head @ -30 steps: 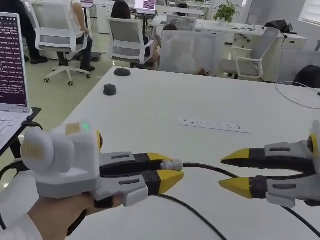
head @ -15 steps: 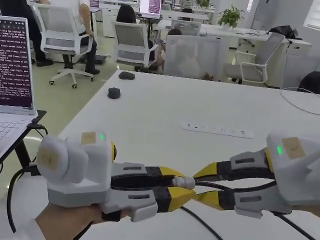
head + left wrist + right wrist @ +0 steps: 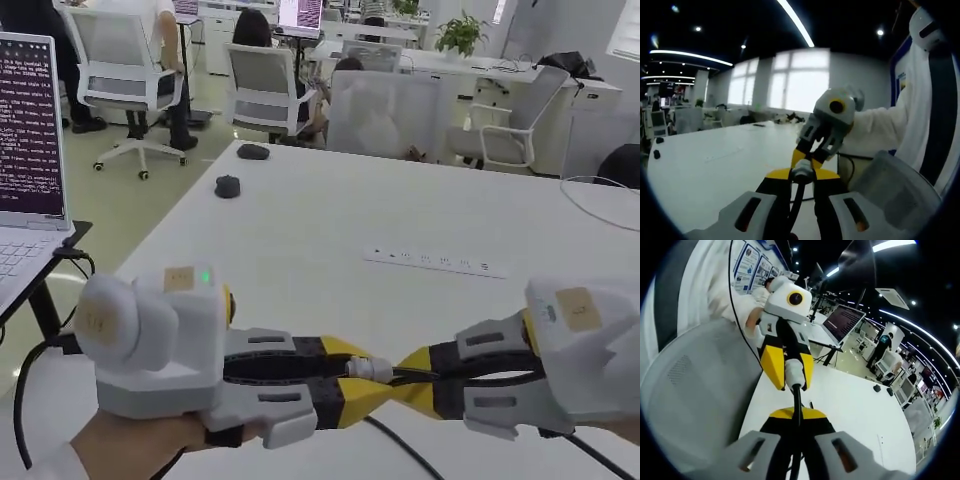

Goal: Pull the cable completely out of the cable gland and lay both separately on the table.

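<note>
The head view looks forward and down on the bench [image 3: 300, 230] from close above, with the left tongs [image 3: 372, 378] and the right tongs [image 3: 406, 375] tip to tip at the bottom. Each gripper view looks along its own tongs, very near, and faces the opposite one. All three views share the cable gland [image 3: 362, 368] where the tips meet; the right gripper view has the cable [image 3: 797, 400] in its middle.
</note>
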`<state>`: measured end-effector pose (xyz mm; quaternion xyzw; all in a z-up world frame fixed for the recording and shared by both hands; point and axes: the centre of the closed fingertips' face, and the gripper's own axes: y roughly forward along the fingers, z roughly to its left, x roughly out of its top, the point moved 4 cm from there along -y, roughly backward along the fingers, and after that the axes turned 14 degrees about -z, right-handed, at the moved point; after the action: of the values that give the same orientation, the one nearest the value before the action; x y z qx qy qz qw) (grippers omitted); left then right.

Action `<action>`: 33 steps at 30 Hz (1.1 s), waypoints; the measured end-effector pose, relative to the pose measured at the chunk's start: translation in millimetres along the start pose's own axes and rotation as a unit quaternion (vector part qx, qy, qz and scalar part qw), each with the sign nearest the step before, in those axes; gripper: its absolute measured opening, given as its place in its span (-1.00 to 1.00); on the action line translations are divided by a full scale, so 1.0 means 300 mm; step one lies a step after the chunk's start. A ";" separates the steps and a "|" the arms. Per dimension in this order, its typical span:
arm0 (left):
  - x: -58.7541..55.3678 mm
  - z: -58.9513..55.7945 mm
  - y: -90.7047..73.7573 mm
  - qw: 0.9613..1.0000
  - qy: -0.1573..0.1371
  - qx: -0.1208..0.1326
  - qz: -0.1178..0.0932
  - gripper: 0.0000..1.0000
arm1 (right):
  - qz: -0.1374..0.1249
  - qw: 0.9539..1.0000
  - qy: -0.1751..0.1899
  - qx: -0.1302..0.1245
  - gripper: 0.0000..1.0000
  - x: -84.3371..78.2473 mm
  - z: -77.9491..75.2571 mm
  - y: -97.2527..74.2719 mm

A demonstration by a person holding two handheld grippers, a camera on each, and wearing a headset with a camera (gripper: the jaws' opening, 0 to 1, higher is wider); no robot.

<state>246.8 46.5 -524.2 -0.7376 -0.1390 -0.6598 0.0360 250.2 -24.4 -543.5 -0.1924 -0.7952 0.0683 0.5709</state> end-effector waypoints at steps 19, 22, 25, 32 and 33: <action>0.011 0.018 -0.014 1.000 0.004 0.017 -0.003 -0.67 | 0.022 0.999 0.026 -0.039 -0.98 -0.100 -0.029 -0.101; 0.015 0.024 -0.017 1.000 0.004 0.021 -0.007 -0.67 | 0.031 0.998 0.035 -0.050 -0.98 -0.134 -0.034 -0.129; 0.021 0.028 -0.019 1.000 0.002 0.024 -0.011 -0.67 | 0.039 0.996 0.045 -0.060 -0.98 -0.166 -0.039 -0.154; 0.040 0.048 -0.032 0.999 -0.002 0.038 -0.026 -0.67 | 0.062 0.993 0.066 -0.077 -0.98 -0.239 -0.038 -0.202; 0.042 0.052 -0.033 0.999 -0.003 0.042 -0.027 -0.67 | 0.063 0.993 0.069 -0.079 -0.98 -0.245 -0.038 -0.208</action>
<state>260.3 61.8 -515.2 -0.7333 -0.1864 -0.6521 0.0486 266.9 -111.3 -584.0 -0.2905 -0.7431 0.0277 0.6021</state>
